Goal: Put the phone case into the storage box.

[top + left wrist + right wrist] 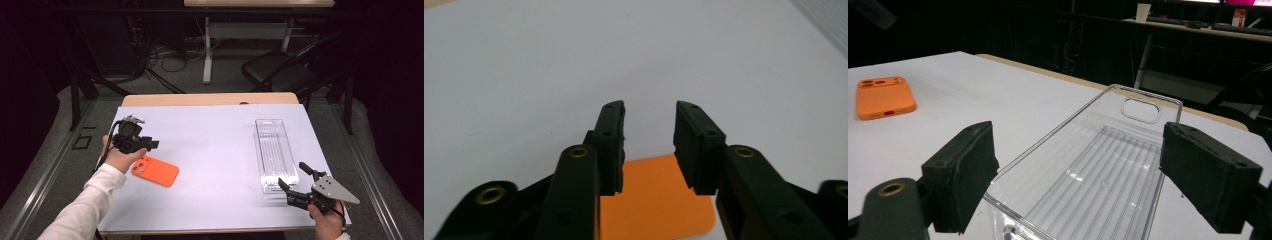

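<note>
Now left gripper above orange phone case, jaws apart, nothing pinched; right gripper spread wide around near end of clear tray

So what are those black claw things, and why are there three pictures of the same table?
A person sits at a table and holds a squeeze tool in each hand. The left gripper and the right gripper each have two black fingers that can pinch things.

The high view is taken from above and looks down on the table. The other two pictures come from small cameras riding on the tools, so you look along the fingers.

On the table lie an orange phone case and a clear plastic tray. Nothing is held. The left fingers hang over a corner of the case with a gap between them. The right fingers stand wide, one on each side of the tray's near end, not pinching it.
</note>
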Demonstrator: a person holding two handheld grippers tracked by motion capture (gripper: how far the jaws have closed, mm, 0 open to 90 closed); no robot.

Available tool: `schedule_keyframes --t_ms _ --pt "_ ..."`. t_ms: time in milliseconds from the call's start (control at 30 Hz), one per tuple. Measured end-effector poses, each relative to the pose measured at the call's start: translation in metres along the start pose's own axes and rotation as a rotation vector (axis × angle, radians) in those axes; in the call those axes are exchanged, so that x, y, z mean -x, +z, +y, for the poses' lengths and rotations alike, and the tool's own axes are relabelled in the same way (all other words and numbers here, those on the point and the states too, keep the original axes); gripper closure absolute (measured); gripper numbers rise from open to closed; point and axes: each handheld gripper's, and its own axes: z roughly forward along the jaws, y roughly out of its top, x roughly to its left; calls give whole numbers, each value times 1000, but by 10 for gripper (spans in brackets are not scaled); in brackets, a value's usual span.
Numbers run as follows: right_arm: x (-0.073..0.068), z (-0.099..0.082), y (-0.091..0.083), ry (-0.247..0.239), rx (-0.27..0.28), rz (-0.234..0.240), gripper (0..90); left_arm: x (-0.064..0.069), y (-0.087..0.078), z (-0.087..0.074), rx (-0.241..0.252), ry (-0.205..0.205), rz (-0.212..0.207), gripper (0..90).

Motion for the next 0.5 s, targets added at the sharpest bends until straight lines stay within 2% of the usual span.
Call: schedule_keyframes --t_ms 33,67,100,200,267,433,500 --pt "0 0 0 0 0 0 144 0 0 0 0 0 0 689" --pt "0 0 0 4 -1 2 144 -2 6 1 -31 -20 5 691" --pt "0 0 0 4 1 2 144 -2 10 2 -39 -28 4 697" --pt "1 -1 1 8 1 4 144 -3 19 3 -64 -41 39 702" --pt "1 -1 1 11 -2 5 144 -4 21 3 -62 -48 44 715" --pt "0 -1 1 10 0 11 144 -9 36 3 -46 -66 68 808" --pt "0 -1 1 9 0 12 144 -11 39 1 -30 -93 75 834"
